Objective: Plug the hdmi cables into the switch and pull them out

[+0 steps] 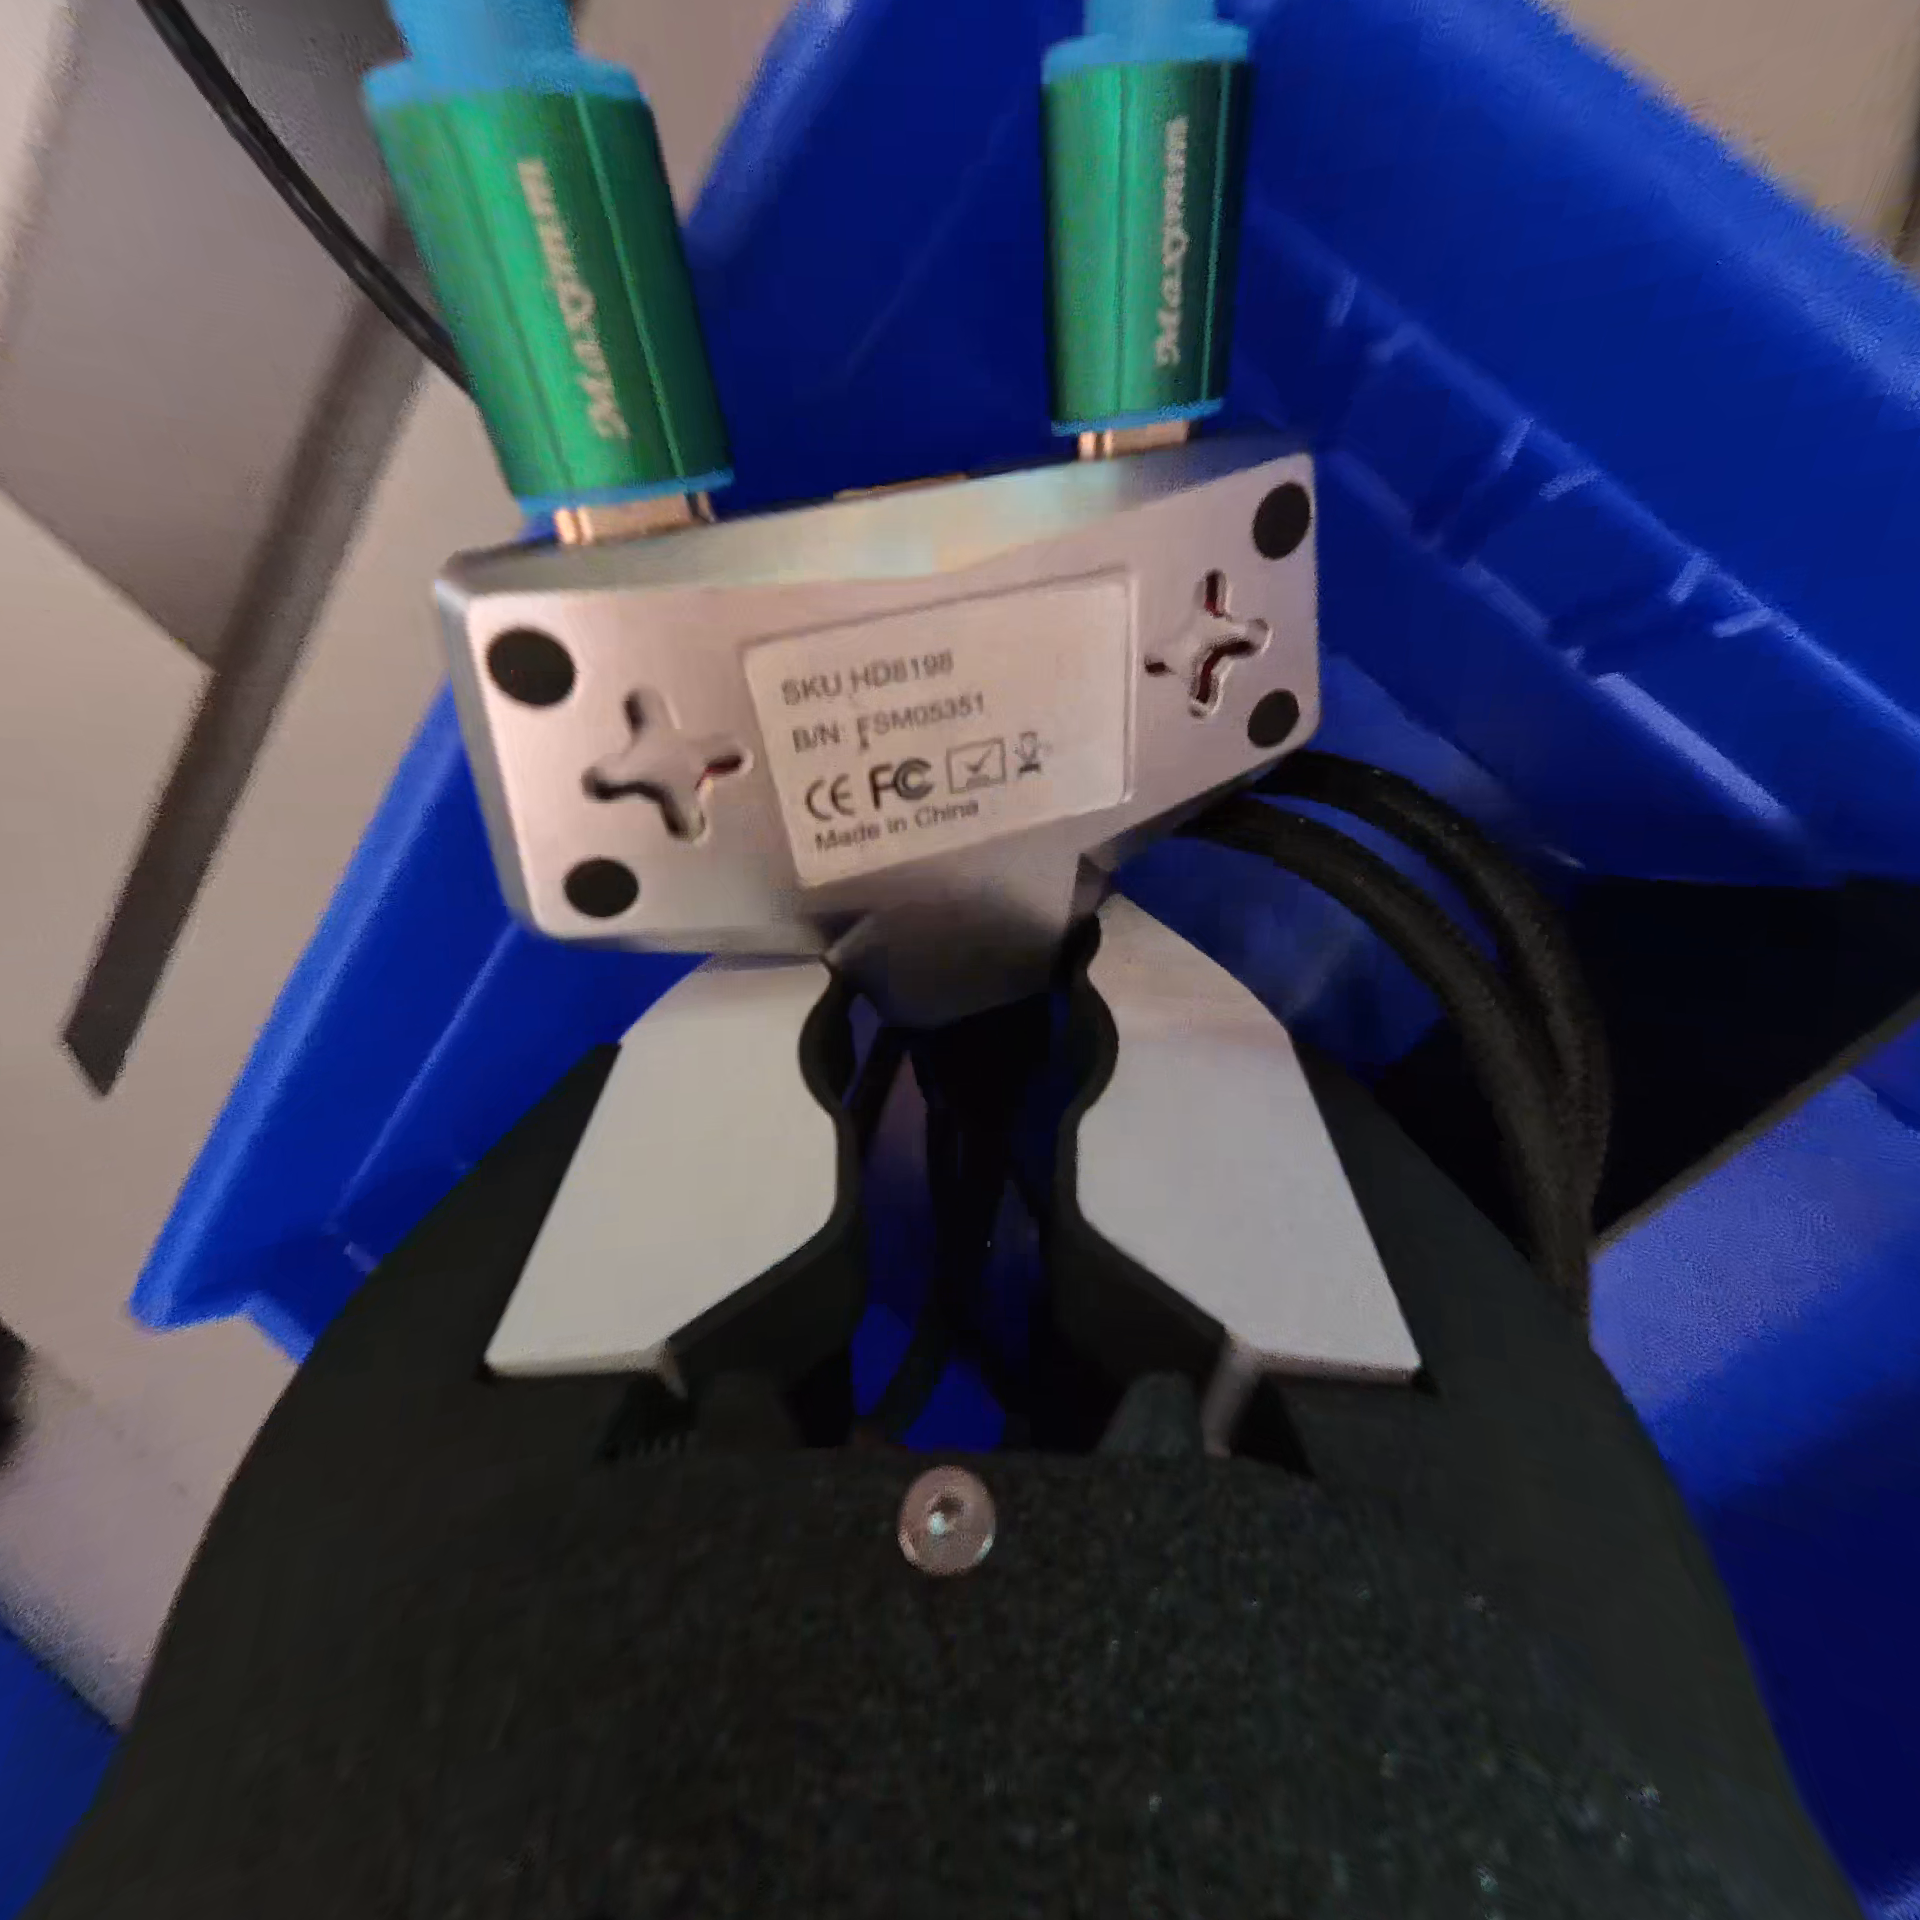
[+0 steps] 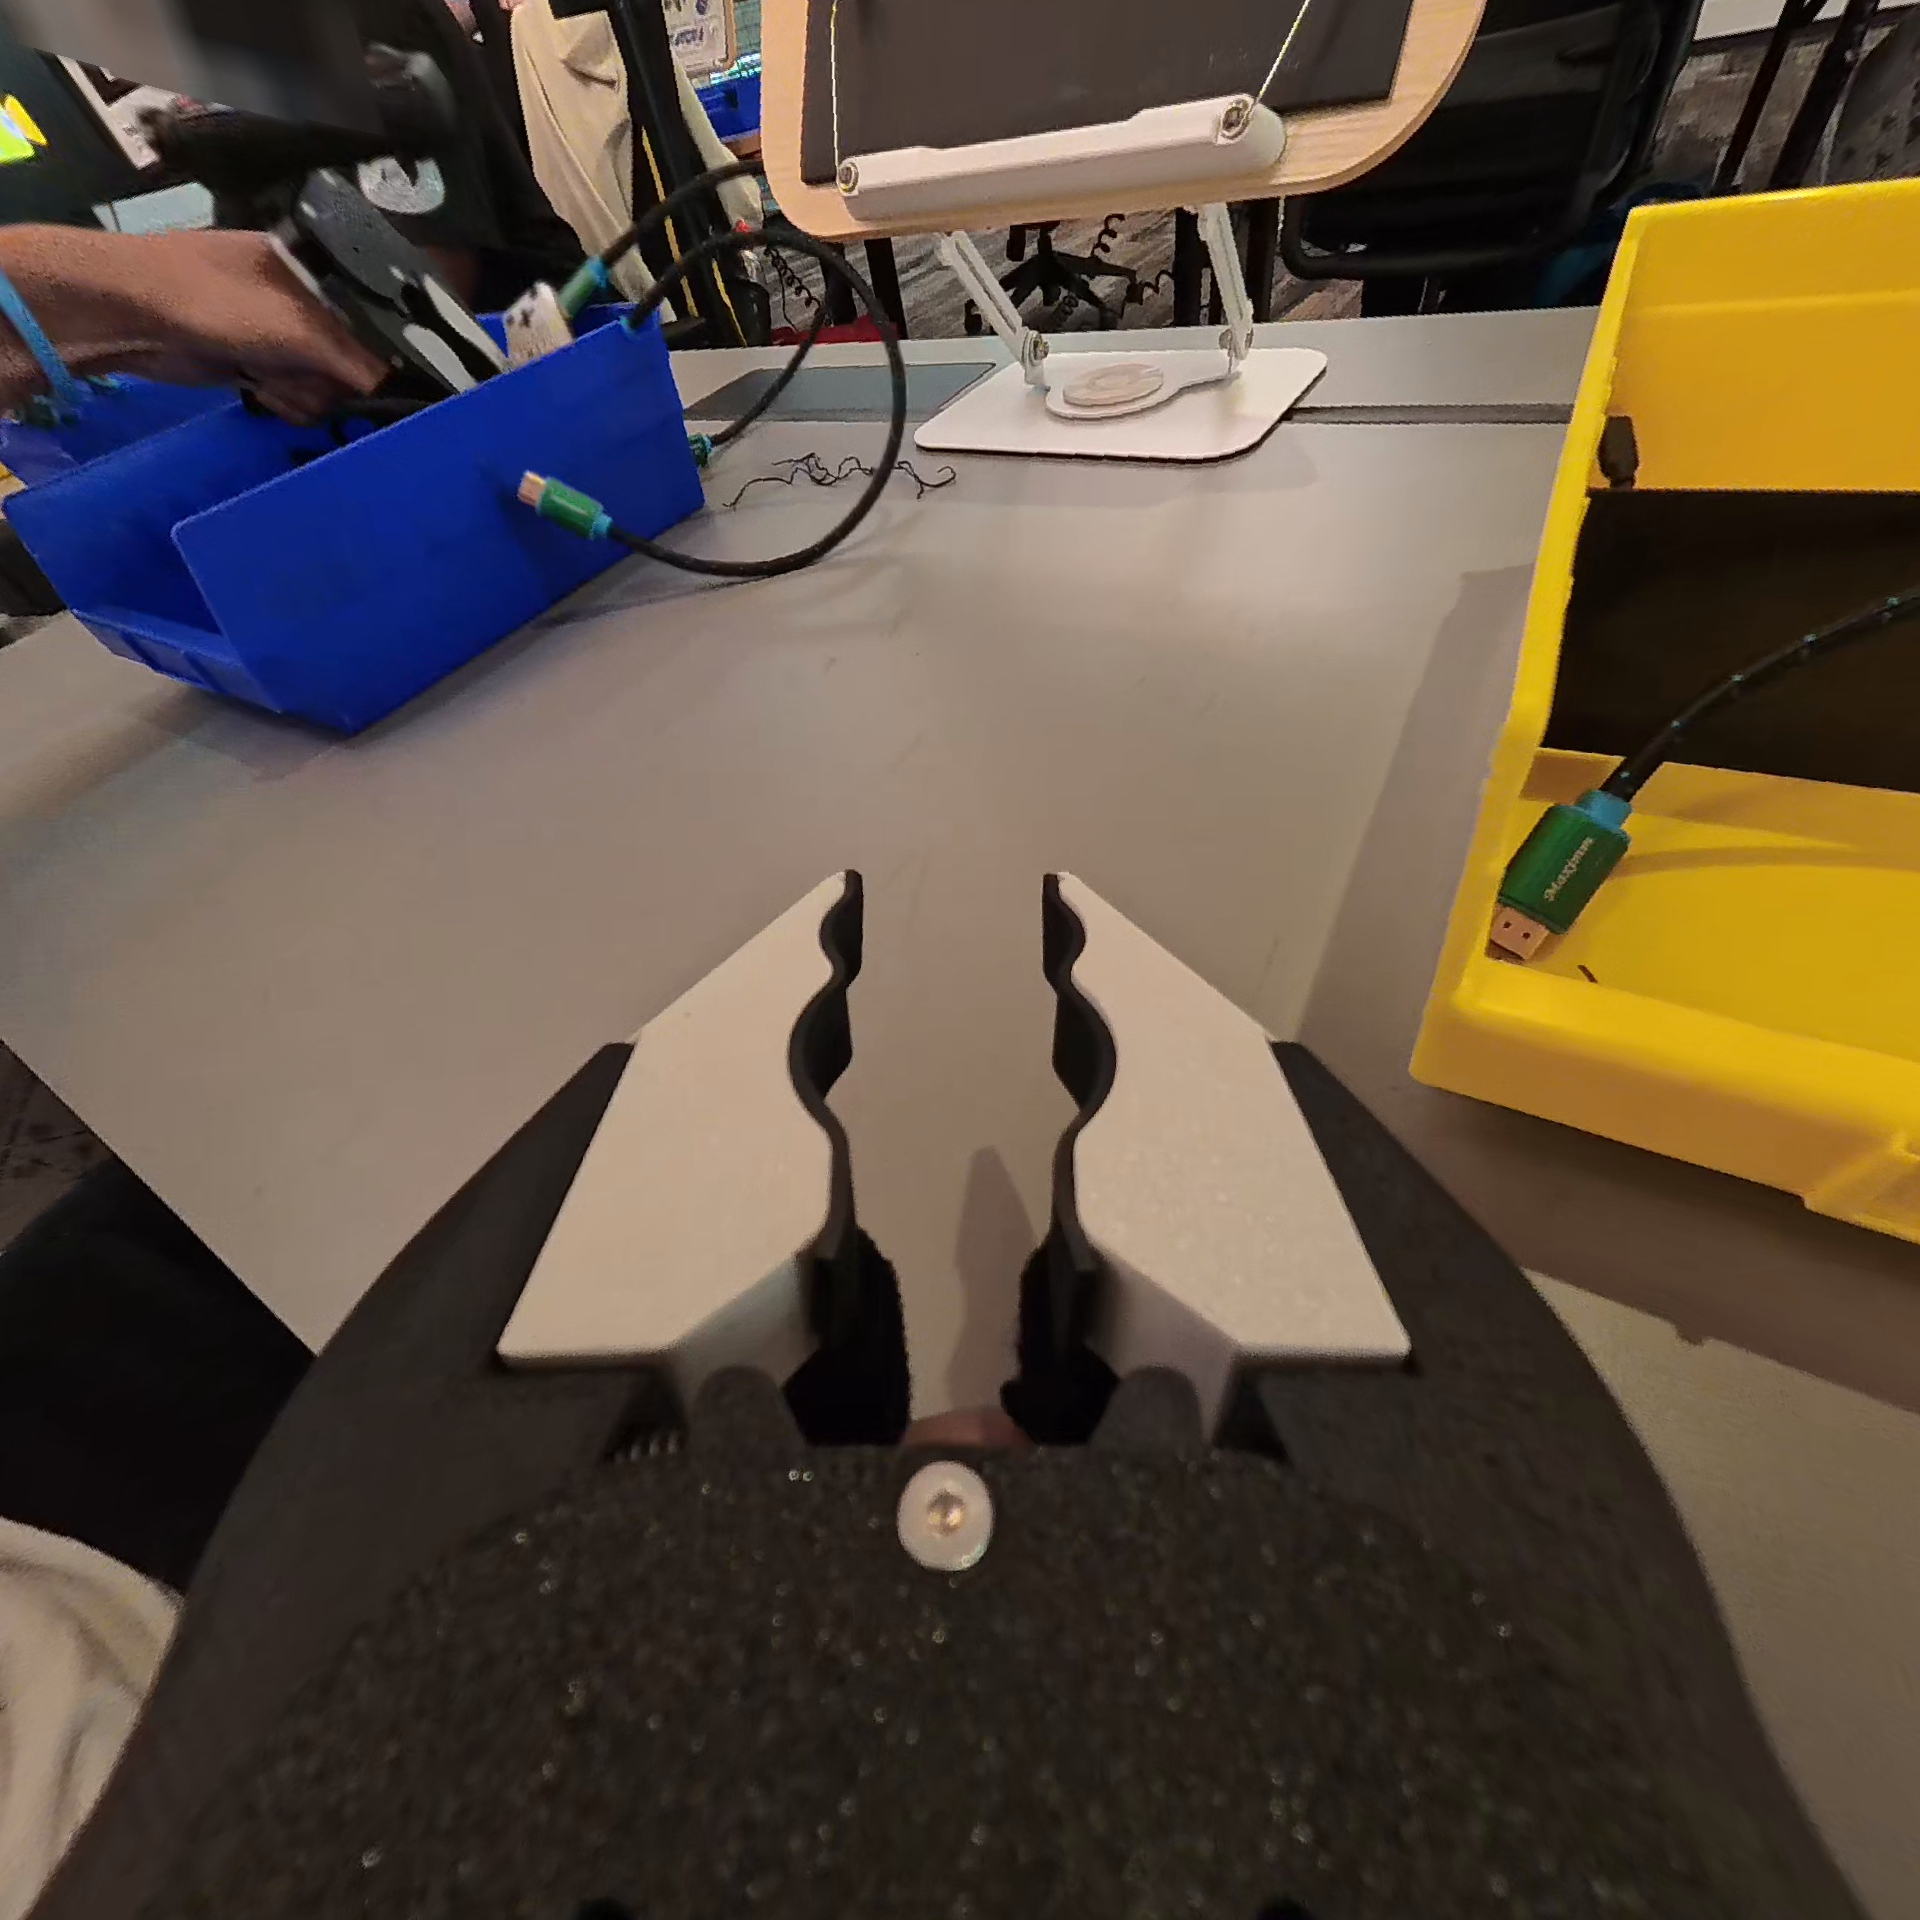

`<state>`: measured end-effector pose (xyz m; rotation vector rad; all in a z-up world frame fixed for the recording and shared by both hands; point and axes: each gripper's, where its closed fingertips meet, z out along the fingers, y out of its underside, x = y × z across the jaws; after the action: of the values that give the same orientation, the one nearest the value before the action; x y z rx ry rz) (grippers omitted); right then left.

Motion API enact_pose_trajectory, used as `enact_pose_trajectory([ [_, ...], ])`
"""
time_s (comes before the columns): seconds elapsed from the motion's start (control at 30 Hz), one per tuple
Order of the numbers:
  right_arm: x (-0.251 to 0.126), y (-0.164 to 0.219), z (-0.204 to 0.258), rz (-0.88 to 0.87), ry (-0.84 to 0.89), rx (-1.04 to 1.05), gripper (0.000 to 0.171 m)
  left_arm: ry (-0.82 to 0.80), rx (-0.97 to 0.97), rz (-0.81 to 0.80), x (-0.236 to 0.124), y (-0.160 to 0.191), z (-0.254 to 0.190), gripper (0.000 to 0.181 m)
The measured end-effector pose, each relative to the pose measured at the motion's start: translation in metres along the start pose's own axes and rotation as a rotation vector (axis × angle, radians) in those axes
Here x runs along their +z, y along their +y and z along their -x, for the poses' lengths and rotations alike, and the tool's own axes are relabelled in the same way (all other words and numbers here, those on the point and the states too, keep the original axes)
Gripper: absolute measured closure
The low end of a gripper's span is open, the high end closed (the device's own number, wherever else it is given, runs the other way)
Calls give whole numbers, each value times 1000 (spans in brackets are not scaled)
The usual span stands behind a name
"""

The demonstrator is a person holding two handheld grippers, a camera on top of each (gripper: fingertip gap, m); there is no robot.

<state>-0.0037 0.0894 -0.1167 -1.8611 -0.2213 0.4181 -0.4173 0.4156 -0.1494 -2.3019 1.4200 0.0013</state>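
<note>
Left gripper [image 1: 956, 997] clamps switch [image 1: 883, 717] tail above blue bin [image 1: 1558, 520]; two plugs [image 1: 551, 301] seated. Right gripper [image 2: 951, 935] parted, empty: grip plug shell, pull straight.

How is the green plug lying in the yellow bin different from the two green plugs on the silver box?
The plug in the yellow bin lies loose, its metal tip bare; the two plugs stand seated in the silver switch, tips mostly hidden. All share green shells and blue collars.

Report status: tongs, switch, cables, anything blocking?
Left tongs shut on switch over blue bin; two green plugs seated. Right tongs open, empty. Nothing blocking; spare plug in yellow bin.
</note>
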Motion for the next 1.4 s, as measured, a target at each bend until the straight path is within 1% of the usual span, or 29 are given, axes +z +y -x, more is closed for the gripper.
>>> enact_pose_trajectory([
  [0.07,1,0,1,-1,-4,5,137,-89,-26,-94,-18,-9,8,145],
  [0.13,1,-1,2,-4,-9,9,137,-167,-34,-175,-45,-17,14,147],
  [0.23,1,-2,5,-9,-22,16,137,-294,15,-226,-91,-26,21,148],
  [0.4,-2,-5,10,-21,-30,7,137,-528,97,-245,-183,-34,22,148],
  [0.53,-5,-6,12,-30,-31,2,137,-723,76,-352,-262,-36,19,148],
  [0.6,-4,-6,15,-32,-44,-5,137,-810,69,-437,-299,-45,11,149],
  [0.67,-2,-6,20,-32,-69,-14,137,-892,56,-549,-335,-61,-1,148],
  [0.77,2,-12,33,-47,-122,-21,136,-994,76,-706,-372,-94,-32,149],
  [0.83,3,-22,45,-76,-175,-27,136,-1040,119,-801,-381,-119,-59,149],
  [0.97,4,-59,71,-145,-294,-58,133,-1067,192,-973,-364,-170,-120,149],
  [1.03,2,-91,82,-209,-346,-62,133,-1019,191,-1044,-349,-193,-152,149],
  [1.1,-3,-130,94,-287,-387,-91,131,-956,185,-1093,-334,-214,-182,149],
  [1.2,-14,-192,105,-407,-369,-174,128,-842,170,-1164,-315,-239,-222,149],
  [1.27,-22,-225,116,-478,-373,-224,127,-755,175,-1205,-300,-250,-248,149],
  [1.33,-21,-243,119,-496,-334,-306,129,-683,201,-1220,-283,-255,-272,149],
  [1.4,-16,-247,125,-482,-360,-372,130,-613,231,-1211,-264,-256,-294,149],
])
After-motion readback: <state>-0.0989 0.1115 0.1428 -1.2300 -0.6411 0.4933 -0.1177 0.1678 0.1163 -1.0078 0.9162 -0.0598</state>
